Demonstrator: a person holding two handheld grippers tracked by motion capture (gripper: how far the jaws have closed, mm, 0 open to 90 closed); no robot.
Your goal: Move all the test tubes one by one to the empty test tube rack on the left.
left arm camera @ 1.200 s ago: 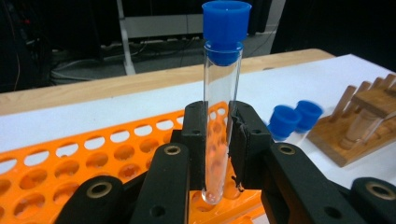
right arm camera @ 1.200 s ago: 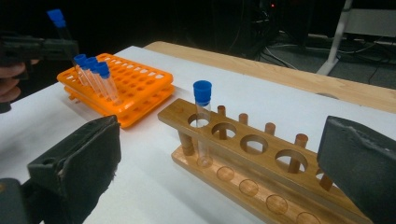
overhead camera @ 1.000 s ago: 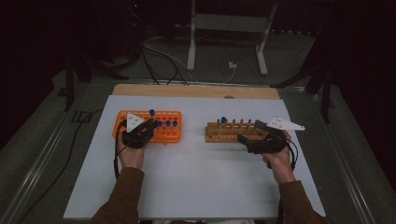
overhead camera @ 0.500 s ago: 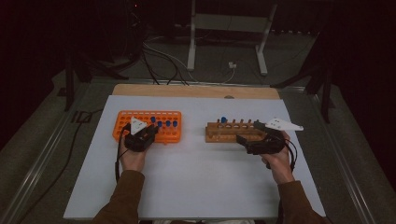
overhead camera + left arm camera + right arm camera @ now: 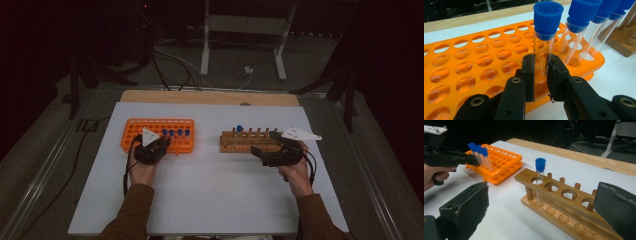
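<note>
Blue-capped test tube (image 5: pixel 545 37) stands in the orange rack (image 5: pixel 474 65), near its front edge, left gripper (image 5: pixel 540 72) clamped on its glass. Neighbouring capped tubes (image 5: pixel 584 27) are just beside it; a tilted lift may knock them or drag the rack. Right gripper (image 5: pixel 541 212) hangs open by the wooden rack (image 5: pixel 564 202), holding nothing.

Little changed across the second. The left gripper (image 5: pixel 161 144) edged slightly along the near side of the orange rack (image 5: pixel 131 132), toward the row of blue-capped tubes (image 5: pixel 172 133), with its fingers (image 5: pixel 529 72) clamped on the nearest tube (image 5: pixel 543 47).
</note>
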